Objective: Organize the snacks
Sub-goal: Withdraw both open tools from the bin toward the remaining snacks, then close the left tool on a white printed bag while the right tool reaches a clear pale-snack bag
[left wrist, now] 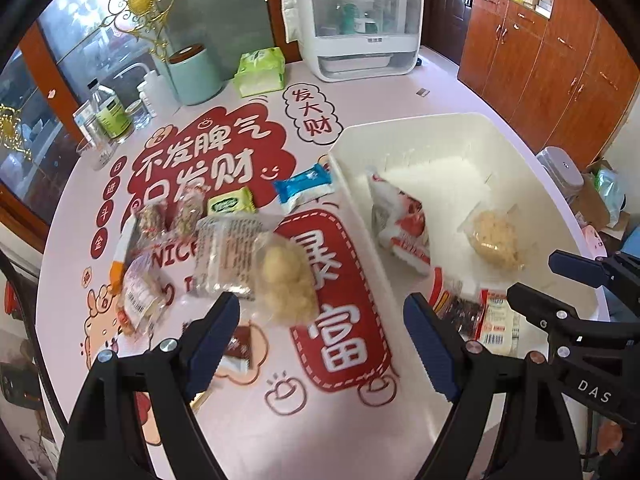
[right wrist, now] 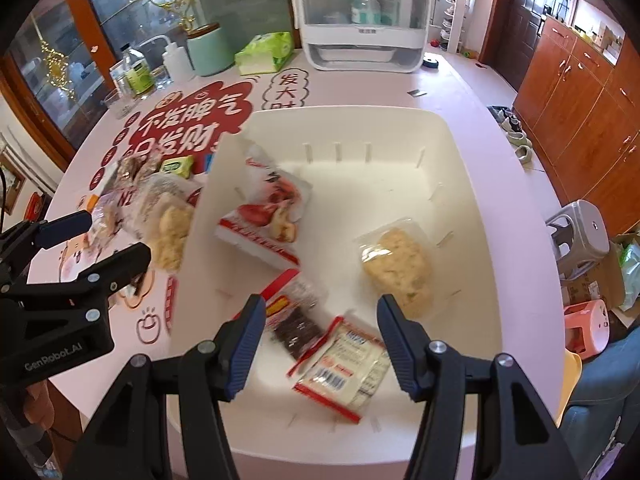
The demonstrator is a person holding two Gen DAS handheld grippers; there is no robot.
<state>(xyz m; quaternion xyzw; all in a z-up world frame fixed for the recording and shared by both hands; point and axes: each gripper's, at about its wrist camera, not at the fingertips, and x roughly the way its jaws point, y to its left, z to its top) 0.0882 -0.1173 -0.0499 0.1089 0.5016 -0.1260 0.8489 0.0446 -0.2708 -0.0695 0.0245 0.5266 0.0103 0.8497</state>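
Observation:
A white bin (right wrist: 472, 184) (left wrist: 404, 132) stands on the table and holds a red-and-white packet (right wrist: 268, 208), a clear bag of pale snack (right wrist: 400, 268), a dark jerky packet (right wrist: 298, 324) and a white barcoded packet (right wrist: 344, 372). My right gripper (right wrist: 320, 320) hangs open above the bin's near end, nothing between its fingers. Left of the bin lie several loose snacks: a clear bag of yellow puffs (left wrist: 286, 280), a blue packet (left wrist: 306, 186), a green packet (left wrist: 230, 204). My left gripper (left wrist: 320, 312) is open over the table, just in front of the puffs.
A white appliance (left wrist: 360, 20), a green tissue pack (left wrist: 260, 70), a mint canister (left wrist: 194, 74) and bottles (left wrist: 110, 110) line the table's far side. Wooden cabinets (right wrist: 580, 92) and plastic stools (right wrist: 580, 240) stand to the right, beyond the table edge.

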